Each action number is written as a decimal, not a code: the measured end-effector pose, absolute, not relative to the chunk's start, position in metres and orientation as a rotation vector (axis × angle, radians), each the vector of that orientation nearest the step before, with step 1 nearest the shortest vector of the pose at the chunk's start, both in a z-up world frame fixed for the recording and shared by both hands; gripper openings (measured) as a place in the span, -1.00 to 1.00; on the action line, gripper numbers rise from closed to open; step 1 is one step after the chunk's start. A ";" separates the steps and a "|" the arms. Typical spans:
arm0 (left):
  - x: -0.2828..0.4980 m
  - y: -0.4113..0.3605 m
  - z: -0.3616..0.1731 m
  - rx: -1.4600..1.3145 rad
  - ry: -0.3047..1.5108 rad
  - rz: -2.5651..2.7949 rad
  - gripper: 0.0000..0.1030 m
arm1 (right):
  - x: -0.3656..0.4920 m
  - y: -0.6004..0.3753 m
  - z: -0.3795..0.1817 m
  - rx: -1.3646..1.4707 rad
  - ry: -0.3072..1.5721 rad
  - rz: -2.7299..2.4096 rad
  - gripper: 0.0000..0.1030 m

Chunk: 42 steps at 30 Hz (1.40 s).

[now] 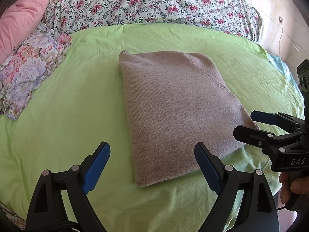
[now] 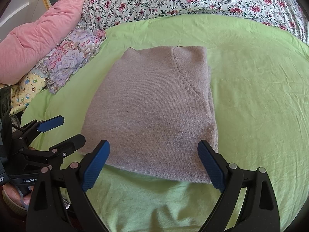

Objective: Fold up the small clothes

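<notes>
1. Left view: blue fingers (image 1: 96,166) of the left gripper (image 1: 152,166) sit closest, jaws wide and holding nothing. Just past them the sweater (image 1: 173,104) lies folded flat on the green sheet (image 1: 58,106). Over by its right edge the right gripper (image 1: 249,124) is wide too.
2. Right view: both grippers hang just short of the sweater's near edge, not touching it.
3. It looks neatly folded already. Next job, I think: one more fold, or pick another piece from the pile (image 2: 63,61).

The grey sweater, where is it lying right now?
The grey sweater lies folded mid-frame in both views on the green sheet, just beyond both open grippers, with floral cloth to its left.
</notes>
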State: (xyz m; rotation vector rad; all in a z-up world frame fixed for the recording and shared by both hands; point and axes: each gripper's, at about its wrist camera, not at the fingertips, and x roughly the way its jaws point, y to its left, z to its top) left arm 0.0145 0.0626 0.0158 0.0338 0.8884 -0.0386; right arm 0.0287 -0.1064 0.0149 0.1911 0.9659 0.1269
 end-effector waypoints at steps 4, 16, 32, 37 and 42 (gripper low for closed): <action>0.015 0.063 0.015 0.029 0.890 -0.041 0.74 | 0.029 -0.107 0.015 0.191 0.966 0.129 0.79; 0.016 0.064 0.014 0.025 0.890 -0.044 0.74 | 0.031 -0.109 0.018 0.193 0.962 0.132 0.79; 0.016 0.062 0.015 0.025 0.886 -0.048 0.74 | 0.031 -0.110 0.021 0.196 0.956 0.133 0.79; 0.016 0.061 0.016 0.026 0.884 -0.048 0.74 | 0.032 -0.111 0.024 0.195 0.952 0.132 0.79; 0.016 0.061 0.017 0.027 0.883 -0.049 0.74 | 0.034 -0.111 0.025 0.195 0.949 0.134 0.79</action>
